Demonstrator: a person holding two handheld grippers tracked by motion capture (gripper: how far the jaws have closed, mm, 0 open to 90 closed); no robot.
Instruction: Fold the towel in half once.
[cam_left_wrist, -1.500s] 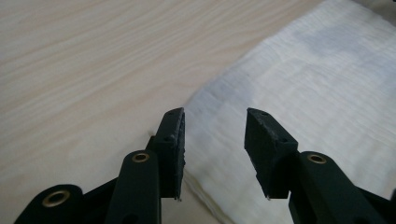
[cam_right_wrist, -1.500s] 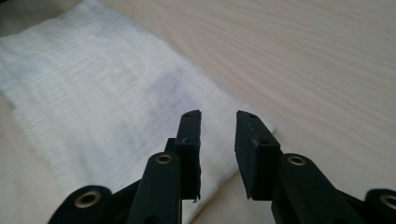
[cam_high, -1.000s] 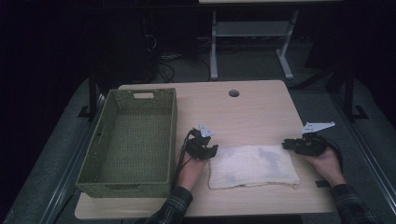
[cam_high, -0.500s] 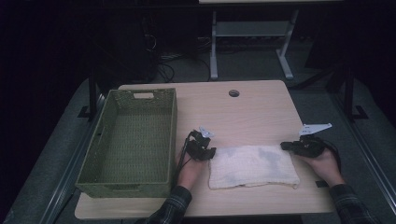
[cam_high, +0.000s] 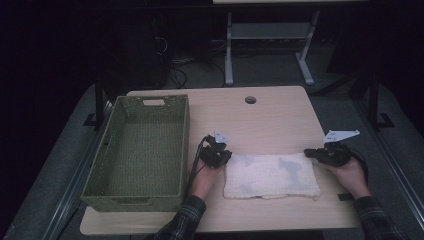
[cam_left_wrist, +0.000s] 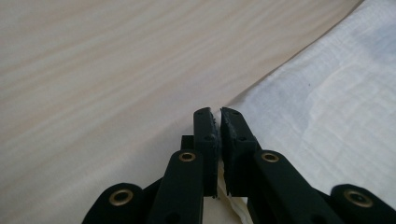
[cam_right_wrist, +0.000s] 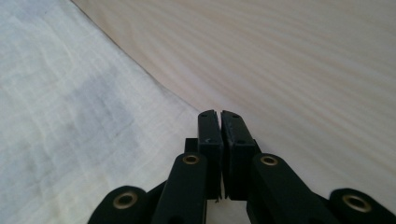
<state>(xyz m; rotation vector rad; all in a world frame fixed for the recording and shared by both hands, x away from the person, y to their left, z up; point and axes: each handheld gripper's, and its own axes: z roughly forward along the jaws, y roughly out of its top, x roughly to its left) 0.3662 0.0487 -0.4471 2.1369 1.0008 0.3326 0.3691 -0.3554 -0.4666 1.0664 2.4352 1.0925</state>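
The white cloth (cam_high: 271, 175) lies flat near the desk's (cam_high: 270, 120) front edge, its long axis running left to right between the hands; the left gripper (cam_high: 223, 156) has just been closing and now pinches the far left corner (cloth between the jaws), the right gripper (cam_high: 311, 152) clamps the far right corner; farther left stands the green basket (cam_high: 115, 150), nearer the left hand.

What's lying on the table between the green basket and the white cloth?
In the high view, the left gripper and the hand holding it lie between the green woven basket and the white cloth, jaws pinching the cloth's far left corner.
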